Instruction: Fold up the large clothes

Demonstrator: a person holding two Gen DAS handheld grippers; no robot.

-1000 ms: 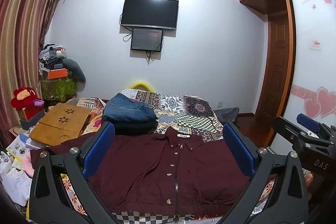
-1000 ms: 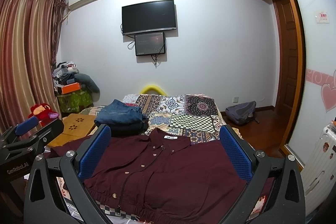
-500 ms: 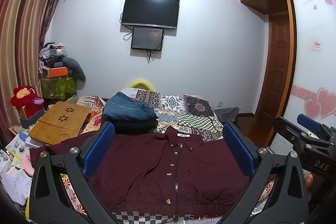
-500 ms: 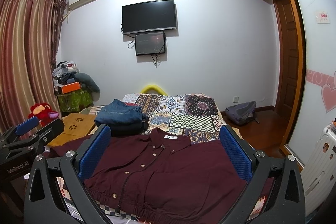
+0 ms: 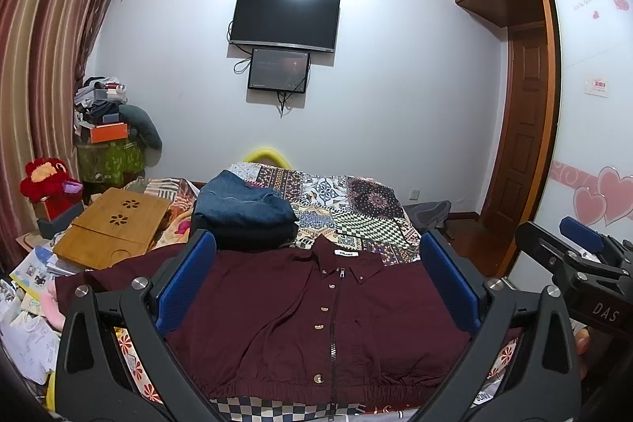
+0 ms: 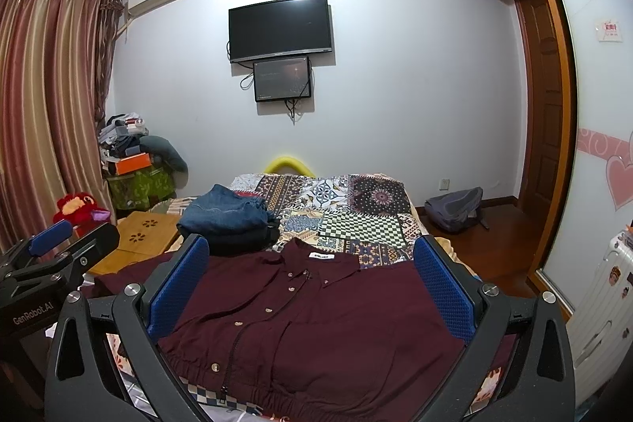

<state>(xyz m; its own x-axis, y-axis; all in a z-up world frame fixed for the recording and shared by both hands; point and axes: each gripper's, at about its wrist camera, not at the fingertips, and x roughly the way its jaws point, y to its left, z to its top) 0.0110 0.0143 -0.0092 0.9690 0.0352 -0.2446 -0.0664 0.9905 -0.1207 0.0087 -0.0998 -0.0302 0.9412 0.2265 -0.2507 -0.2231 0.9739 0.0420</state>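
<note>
My left tongs (image 5: 318, 287) and right tongs (image 6: 312, 287) both gape wide, holding nothing. Lower centre of each frame, the dark maroon buttoned jacket (image 5: 316, 319) lies flat on the patchwork-quilted bed (image 5: 356, 212). Folding seems unstarted; next I'd pinch a sleeve, probably at frame left.

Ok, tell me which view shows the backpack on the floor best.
The right wrist view: the backpack lies whole on the wood floor beside the bed, against the wall. In the left wrist view only its top peeks over the bed's edge; the rest is hidden.
</note>
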